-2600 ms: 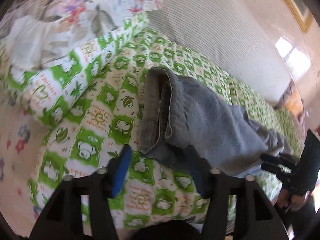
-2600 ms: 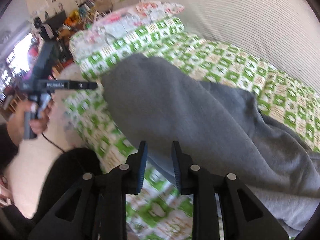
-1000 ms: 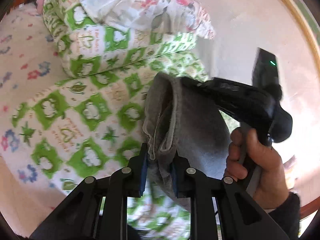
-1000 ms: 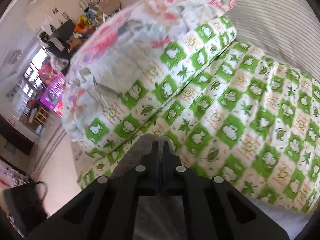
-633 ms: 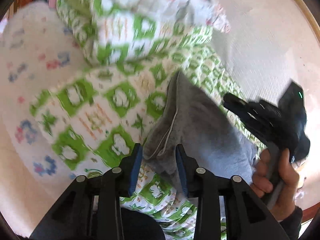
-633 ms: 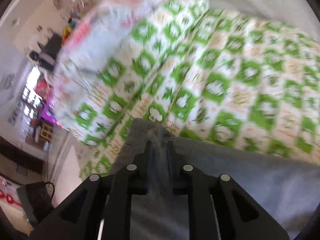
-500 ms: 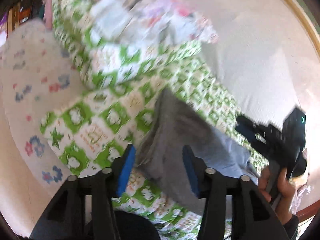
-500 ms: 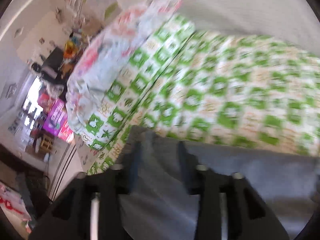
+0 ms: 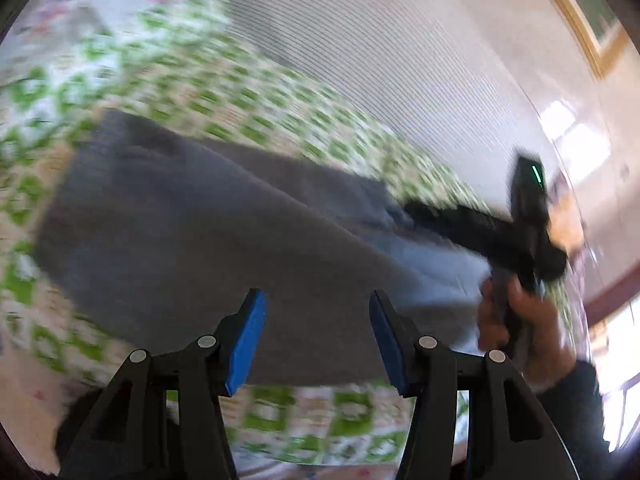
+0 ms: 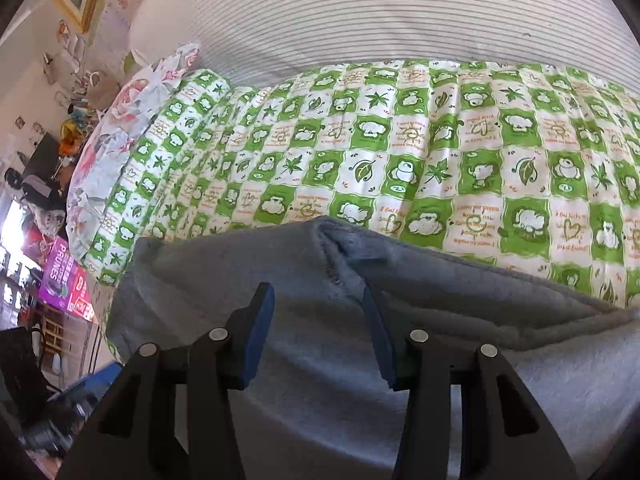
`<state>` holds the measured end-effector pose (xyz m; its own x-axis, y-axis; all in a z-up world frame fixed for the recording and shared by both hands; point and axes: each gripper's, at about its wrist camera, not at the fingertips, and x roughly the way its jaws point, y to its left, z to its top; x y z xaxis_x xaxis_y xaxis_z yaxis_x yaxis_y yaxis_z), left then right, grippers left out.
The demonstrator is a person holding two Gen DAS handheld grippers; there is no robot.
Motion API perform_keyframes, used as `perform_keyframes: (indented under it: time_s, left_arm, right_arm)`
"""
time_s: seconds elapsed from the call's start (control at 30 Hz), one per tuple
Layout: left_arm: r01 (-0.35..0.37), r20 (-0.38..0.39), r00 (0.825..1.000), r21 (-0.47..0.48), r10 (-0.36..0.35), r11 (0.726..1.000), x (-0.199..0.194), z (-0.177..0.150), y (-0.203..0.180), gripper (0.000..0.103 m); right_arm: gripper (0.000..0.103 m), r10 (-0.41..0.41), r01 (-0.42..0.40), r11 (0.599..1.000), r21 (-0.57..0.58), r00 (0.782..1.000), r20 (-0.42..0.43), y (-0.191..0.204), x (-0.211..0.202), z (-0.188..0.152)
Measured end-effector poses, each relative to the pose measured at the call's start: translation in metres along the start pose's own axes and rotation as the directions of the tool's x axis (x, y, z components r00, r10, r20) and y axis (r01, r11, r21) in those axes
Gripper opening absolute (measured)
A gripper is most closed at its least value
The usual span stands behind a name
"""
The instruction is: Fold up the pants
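We find the grey fleece pants (image 10: 304, 344) lying flat on the green-and-white checked quilt with cartoon animals and leaves (image 10: 440, 152), along its near edge. In the right wrist view the cloth lies in layers: a doubled upper layer with a stitched edge ends in a raised corner just ahead of the fingertips, and a lower layer spreads to the left and toward the camera. In the left wrist view, which is blurred, the pants (image 9: 192, 240) show as a broad dark grey slab stretching across the quilt (image 9: 280, 104).

The right gripper (image 10: 318, 322) has its jaws spread wide with blue pads showing; nothing lies between them, and we cannot tell whether the tips touch the cloth beneath. The left gripper (image 9: 316, 320) is likewise released, jaws apart above the grey fabric and grasping nothing. From the left wrist view we also see the right gripper (image 9: 492, 232) as a black tool at the far end of the pants, held by the person's bare right hand (image 9: 516, 320).

Beyond the quilt rises a white striped cushioned back (image 10: 400, 16). A floral-print pillow (image 10: 116, 132) lies at the quilt's left end.
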<state>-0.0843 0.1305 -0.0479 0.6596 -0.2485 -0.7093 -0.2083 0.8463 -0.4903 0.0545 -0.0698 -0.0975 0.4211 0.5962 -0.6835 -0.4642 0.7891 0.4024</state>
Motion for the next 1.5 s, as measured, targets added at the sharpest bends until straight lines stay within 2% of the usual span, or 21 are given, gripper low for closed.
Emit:
perform_keyframes:
  time_s: [0.17,0.3,0.33,0.37,0.4,0.47,0.57,0.63,0.7,0.8,0.87,0.97,1.13,1.2,1.4,1.5]
  left_arm:
    - [0.049,-0.072,0.997,0.109,-0.041,0.993,0.028,-0.021,-0.034,0.055]
    - [0.059,-0.112,0.993,0.155,-0.042,0.986,0.050,-0.034,-0.046,0.055]
    - [0.060,-0.132,0.990,0.162,-0.038,0.985,0.058,-0.036,-0.047,0.055]
    - [0.059,-0.147,0.989,0.165,-0.035,0.984,0.063,-0.038,-0.047,0.055]
    - [0.051,-0.158,0.987,0.167,-0.025,0.985,0.068,-0.040,-0.046,0.055]
    - [0.049,-0.172,0.985,0.162,-0.020,0.986,0.076,-0.040,-0.043,0.055]
    - [0.054,-0.195,0.980,0.149,-0.024,0.987,0.086,-0.035,-0.039,0.054]
    - [0.054,-0.209,0.978,0.131,-0.025,0.990,0.091,-0.034,-0.034,0.054]
    - [0.048,-0.208,0.978,0.136,-0.019,0.989,0.092,-0.035,-0.035,0.054]
    - [0.032,-0.208,0.978,0.160,0.002,0.987,0.091,-0.038,-0.039,0.054]
    - [0.038,-0.211,0.977,0.155,-0.004,0.987,0.087,-0.040,-0.040,0.054]
    - [0.043,-0.214,0.977,0.133,-0.013,0.990,0.081,-0.039,-0.039,0.054]
    - [0.024,-0.199,0.980,0.141,0.005,0.990,0.071,-0.037,-0.045,0.055]
    - [0.035,-0.192,0.981,0.146,-0.006,0.989,0.066,-0.033,-0.046,0.055]
    - [0.070,-0.195,0.980,0.209,-0.028,0.975,0.061,-0.035,-0.083,0.058]
    - [0.098,-0.219,0.975,0.240,-0.044,0.966,0.066,-0.039,-0.100,0.058]
  right_arm:
    - [0.048,0.013,-0.017,0.994,-0.105,0.999,-0.042,0.012,0.018,0.010]
    - [0.046,-0.039,0.024,0.987,-0.162,0.995,-0.089,0.013,0.040,0.012]
    - [0.043,-0.056,0.038,0.984,-0.177,0.993,-0.100,0.013,0.047,0.012]
    - [0.032,-0.069,0.049,0.982,-0.183,0.992,-0.106,0.013,0.051,0.012]
    - [0.013,-0.083,0.060,0.980,-0.191,0.990,-0.115,0.011,0.057,0.013]
    - [0.007,-0.068,0.045,0.981,-0.187,0.991,-0.115,0.010,0.058,0.018]
    - [0.006,-0.068,0.059,0.978,-0.198,0.997,-0.036,0.014,0.044,0.042]
    - [0.005,-0.050,0.052,0.986,-0.156,0.999,0.016,0.010,0.036,0.063]
    - [0.005,-0.057,0.056,0.990,-0.128,0.998,-0.003,0.004,0.048,0.074]
    - [0.005,-0.132,0.123,0.982,-0.140,0.990,-0.053,-0.004,0.082,0.066]
    - [0.007,-0.119,0.111,0.989,-0.100,0.989,-0.082,-0.012,0.094,0.056]
    - [0.012,-0.073,0.072,0.997,-0.025,0.995,-0.062,-0.019,0.075,0.052]
    - [0.013,-0.055,0.055,0.998,-0.034,0.998,0.002,-0.021,0.018,0.041]
    - [0.013,-0.055,0.056,0.998,-0.029,0.998,0.019,-0.026,-0.007,0.028]
    - [0.013,-0.093,0.092,0.995,0.031,0.995,0.047,-0.051,-0.069,-0.025]
    - [0.013,-0.117,0.110,0.989,0.101,0.991,0.070,-0.072,-0.101,-0.053]
